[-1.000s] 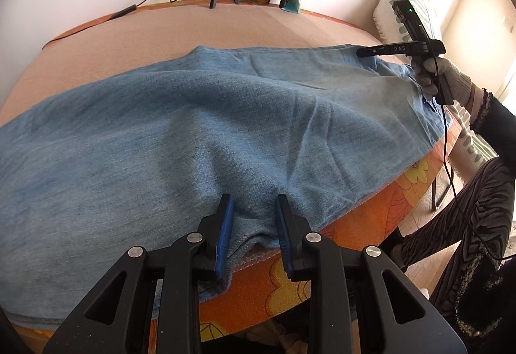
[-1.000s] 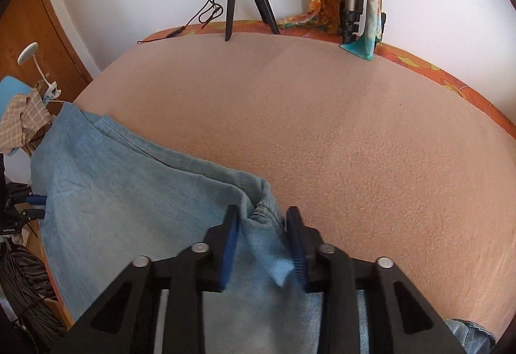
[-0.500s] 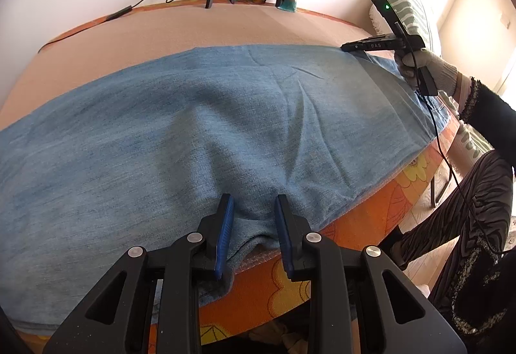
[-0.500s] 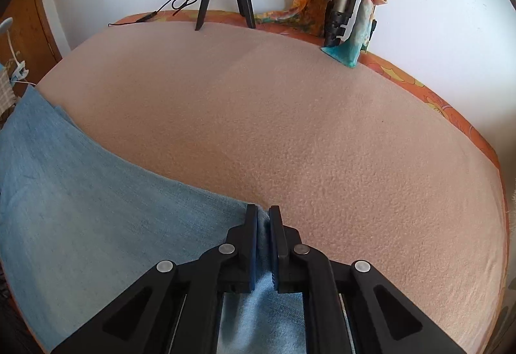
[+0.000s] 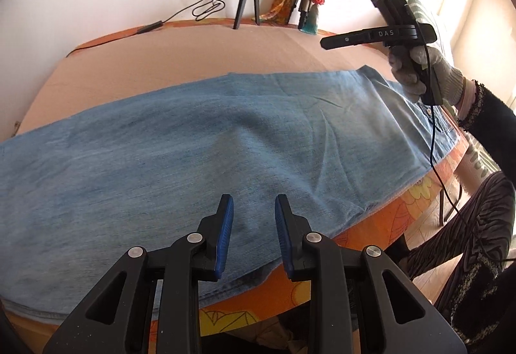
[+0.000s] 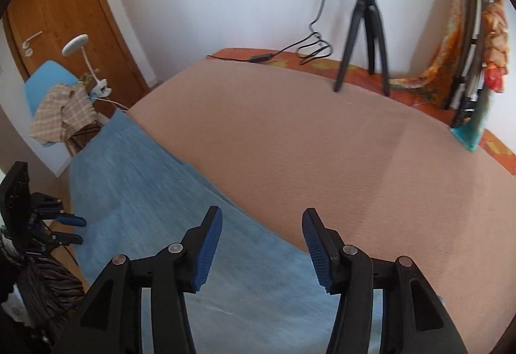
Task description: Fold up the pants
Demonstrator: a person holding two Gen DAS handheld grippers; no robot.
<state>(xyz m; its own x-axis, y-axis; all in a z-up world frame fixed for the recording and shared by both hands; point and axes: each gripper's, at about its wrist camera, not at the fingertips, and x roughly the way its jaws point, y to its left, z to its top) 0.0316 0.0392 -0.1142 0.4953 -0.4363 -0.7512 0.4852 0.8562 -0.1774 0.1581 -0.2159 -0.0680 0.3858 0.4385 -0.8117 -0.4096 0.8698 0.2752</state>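
Denim is no longer caught in the right gripper [image 6: 262,244]: half a second earlier its pads were pressed together on a corner of the pants [image 5: 200,141], and now its jaws are opening, with nothing between them and the cloth lying flat beneath. In the left wrist view that gripper is raised clear of the pants, held in a gloved hand [image 5: 422,73] above their far right corner. The pants lie spread lengthwise on the tan blanket [image 6: 338,141], doubled leg over leg as far as can be judged, their near edge running along the blanket's near edge, where the orange flowered sheet [image 5: 396,209] shows below.

Relative to the pants, the left gripper [image 5: 253,236] sits at the middle of the near edge. Earlier the denim bunched up between its pads; now the fabric there looks smooth and its fingers stand part-way spread above the cloth, seemingly pinching nothing, though contact under the pads cannot be ruled out.

By this reading the lengthwise fold has been laid down and released. What remains is likely the crosswise fold, bringing one end of the pants over the other.
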